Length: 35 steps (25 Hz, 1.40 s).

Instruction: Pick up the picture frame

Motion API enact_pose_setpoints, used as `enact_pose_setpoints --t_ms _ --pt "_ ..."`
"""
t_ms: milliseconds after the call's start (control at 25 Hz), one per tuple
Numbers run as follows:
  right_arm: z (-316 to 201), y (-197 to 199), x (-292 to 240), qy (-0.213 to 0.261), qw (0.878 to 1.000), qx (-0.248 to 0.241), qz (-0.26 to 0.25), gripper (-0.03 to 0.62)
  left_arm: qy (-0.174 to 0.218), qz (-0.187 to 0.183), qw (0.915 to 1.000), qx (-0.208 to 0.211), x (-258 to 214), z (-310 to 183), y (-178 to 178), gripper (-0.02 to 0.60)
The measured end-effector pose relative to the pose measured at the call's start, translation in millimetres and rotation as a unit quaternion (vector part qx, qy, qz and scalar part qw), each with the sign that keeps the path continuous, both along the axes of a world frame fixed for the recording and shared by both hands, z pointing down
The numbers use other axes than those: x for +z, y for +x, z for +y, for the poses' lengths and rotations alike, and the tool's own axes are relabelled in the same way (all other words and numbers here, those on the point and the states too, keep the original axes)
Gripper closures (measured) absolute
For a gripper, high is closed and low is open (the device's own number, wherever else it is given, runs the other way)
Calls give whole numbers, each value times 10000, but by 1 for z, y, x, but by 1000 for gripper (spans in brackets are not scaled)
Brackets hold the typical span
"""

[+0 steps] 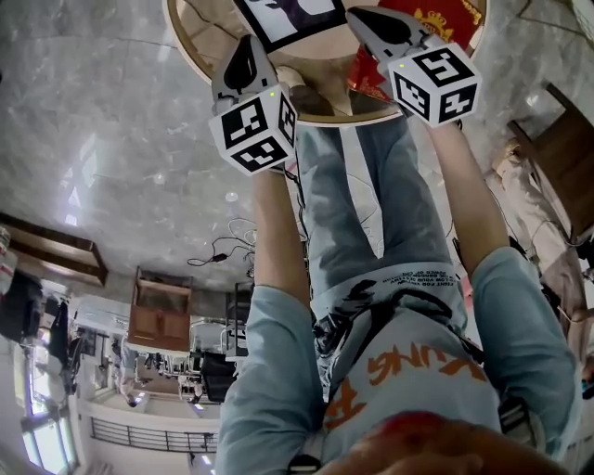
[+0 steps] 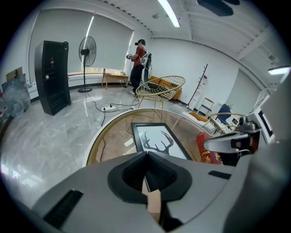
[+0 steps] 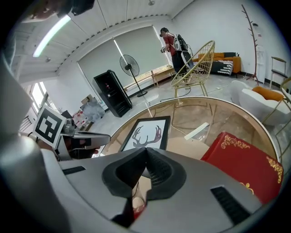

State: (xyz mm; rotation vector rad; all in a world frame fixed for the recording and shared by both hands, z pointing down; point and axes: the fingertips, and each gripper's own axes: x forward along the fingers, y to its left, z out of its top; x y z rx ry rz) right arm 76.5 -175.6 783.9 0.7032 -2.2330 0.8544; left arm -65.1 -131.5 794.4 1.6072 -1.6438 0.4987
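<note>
The picture frame (image 1: 288,19), black-edged with a deer-antler print, lies flat on a round glass table (image 1: 200,51) with a wooden rim. The left gripper view shows the frame (image 2: 159,139) ahead of my left gripper (image 2: 146,154), whose jaws are shut and empty, above the table's near side. In the right gripper view the frame (image 3: 146,133) lies just beyond my right gripper (image 3: 146,152), also shut with nothing in it. From the head view, the left gripper (image 1: 249,46) and right gripper (image 1: 362,19) hover on either side of the frame's near end.
A red box with gold trim (image 3: 241,157) lies on the table right of the frame, with a white strip (image 3: 196,131) and a tan card (image 3: 186,148) between them. Farther off are a gold wire chair (image 2: 161,88), a person (image 2: 141,59), a fan (image 2: 87,52) and a black cabinet (image 2: 52,75).
</note>
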Motion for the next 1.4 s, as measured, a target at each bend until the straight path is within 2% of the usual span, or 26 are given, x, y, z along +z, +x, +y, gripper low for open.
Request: enact_pose_setpoints --t_ms 240,360,400,440,480,1000,1280,1400 --pt "-32 -6 11 278 9981 465 283 595 -124 104 9999 -38 18 -13 -6 563" --pt "-42 -14 22 338 9972 470 482 595 -135 132 9998 -118 25 -19 -13 561" --pt "-43 -18 25 277 9973 448 506 557 -180 180 9996 -124 28 -21 -13 528" --pt "-45 -20 29 205 9975 437 525 506 -240 231 9994 -116 32 -22 -13 451" --pt "-47 -22 32 158 9973 434 569 484 -295 268 9992 -104 35 -24 -13 408" --pt "-64 -37 63 -202 9895 281 1405 477 -706 394 9967 -81 60 -46 -20 410" --pt "-70 -49 70 -347 9887 489 1374 477 -822 468 9955 -9 65 -52 -18 465" --pt "-71 -46 73 -353 9884 517 1385 477 -784 596 9951 -116 68 -52 -16 476"
